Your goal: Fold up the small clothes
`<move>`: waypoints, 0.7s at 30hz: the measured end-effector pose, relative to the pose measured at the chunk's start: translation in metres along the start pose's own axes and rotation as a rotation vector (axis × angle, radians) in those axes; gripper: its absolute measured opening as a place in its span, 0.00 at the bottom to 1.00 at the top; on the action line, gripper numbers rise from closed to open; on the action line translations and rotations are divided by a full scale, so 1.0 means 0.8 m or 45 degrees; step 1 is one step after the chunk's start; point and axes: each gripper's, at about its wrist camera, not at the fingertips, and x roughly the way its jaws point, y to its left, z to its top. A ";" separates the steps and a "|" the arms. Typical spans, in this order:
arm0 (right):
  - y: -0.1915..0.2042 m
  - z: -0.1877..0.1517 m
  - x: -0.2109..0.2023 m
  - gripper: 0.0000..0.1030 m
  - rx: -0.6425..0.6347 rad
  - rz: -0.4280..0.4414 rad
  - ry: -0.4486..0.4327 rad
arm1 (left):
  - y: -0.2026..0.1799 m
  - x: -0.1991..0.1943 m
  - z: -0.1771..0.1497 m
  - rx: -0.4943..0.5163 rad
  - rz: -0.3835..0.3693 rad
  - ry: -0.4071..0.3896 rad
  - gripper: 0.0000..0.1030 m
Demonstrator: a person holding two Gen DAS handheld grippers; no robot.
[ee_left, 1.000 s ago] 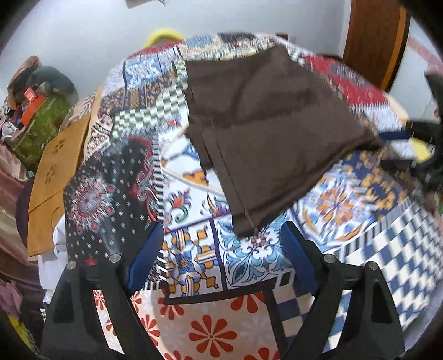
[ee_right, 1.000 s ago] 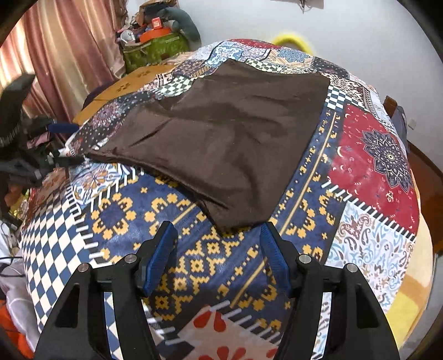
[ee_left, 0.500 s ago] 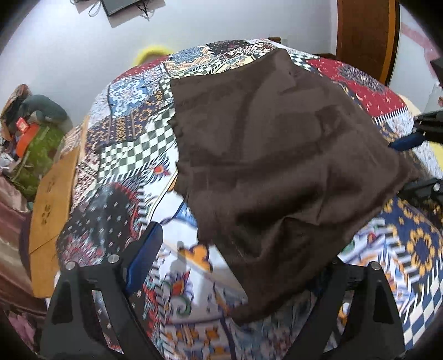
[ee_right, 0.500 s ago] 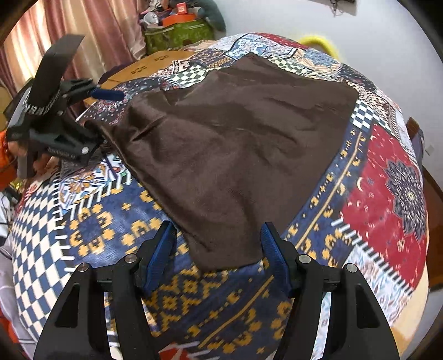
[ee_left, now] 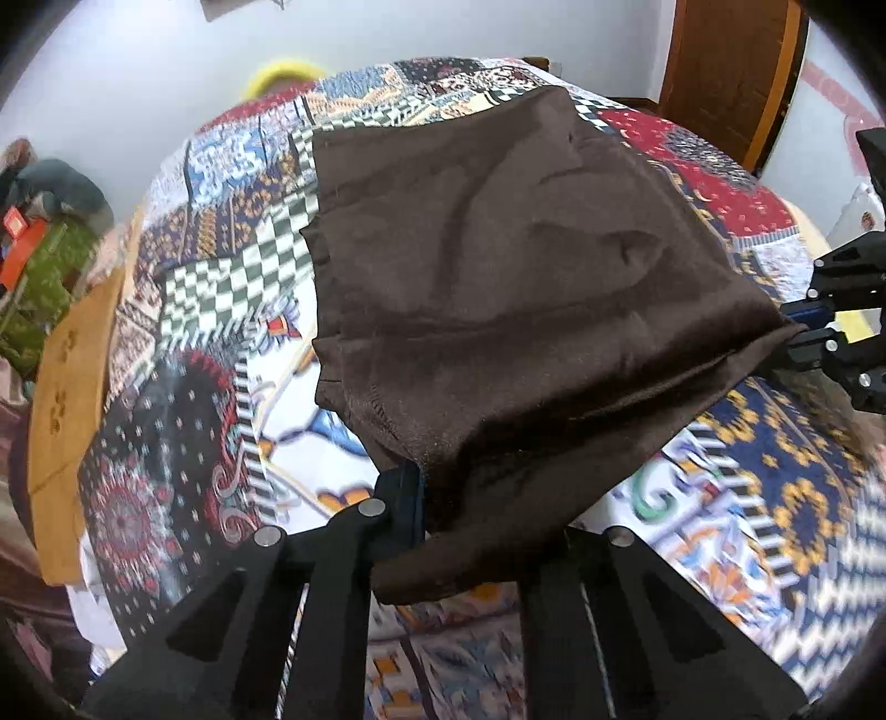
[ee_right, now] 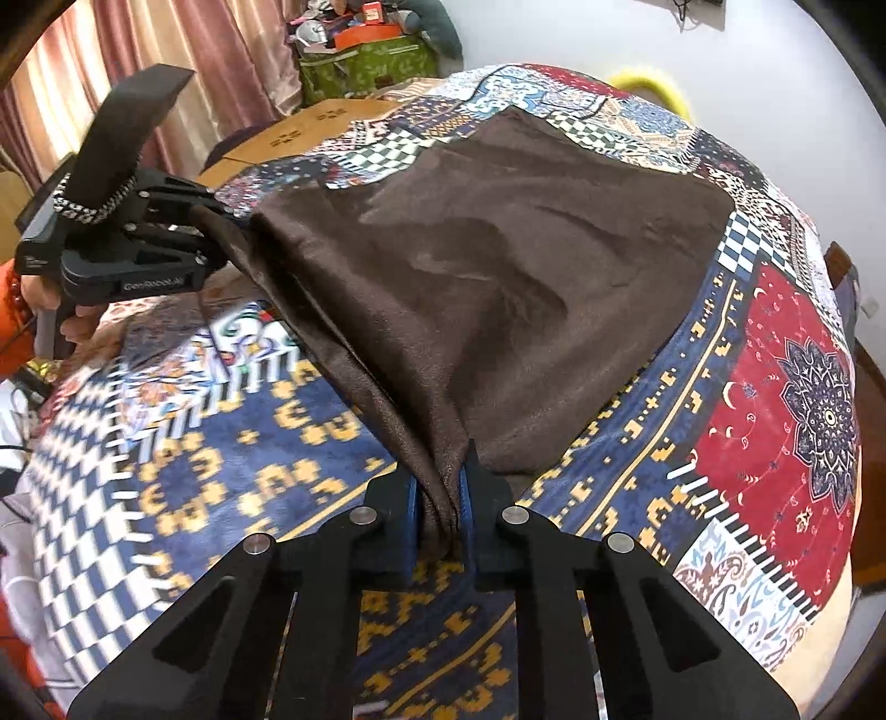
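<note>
A dark brown garment (ee_left: 498,277) lies spread on a patchwork bedspread (ee_left: 221,387). My left gripper (ee_left: 437,515) has its jaws closing on the garment's near corner; the cloth sits between them and drapes over the right finger. In the right wrist view my right gripper (ee_right: 440,509) has its jaws closing on the other near corner of the brown garment (ee_right: 526,277), with bunched cloth pinched between the blue pads (ee_right: 411,515). The near hem hangs taut between the two grippers. The left gripper (ee_right: 216,243) also shows at far left, and the right gripper (ee_left: 797,338) at far right.
A wooden board (ee_left: 66,399) leans along the bed's left side beside a green bag (ee_left: 44,277). A wooden door (ee_left: 720,72) stands at the back right. Curtains (ee_right: 166,50) hang behind, and a hand with an orange sleeve (ee_right: 33,299) holds the left gripper.
Both grippers moved in over the garment's near corners and their jaws closed on the cloth. The near hem is now gathered and lifted off the bedspread.
</note>
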 end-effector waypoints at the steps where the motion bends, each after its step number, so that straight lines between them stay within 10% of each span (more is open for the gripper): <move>1: 0.002 -0.001 -0.005 0.10 -0.003 0.010 -0.002 | 0.001 -0.004 -0.002 -0.007 -0.017 0.009 0.09; 9: 0.005 0.004 -0.053 0.09 0.004 0.086 -0.043 | -0.002 -0.055 -0.003 -0.031 -0.147 0.046 0.10; 21: -0.049 0.086 -0.089 0.08 -0.008 0.010 -0.142 | 0.030 -0.061 0.100 -0.061 -0.262 0.093 0.10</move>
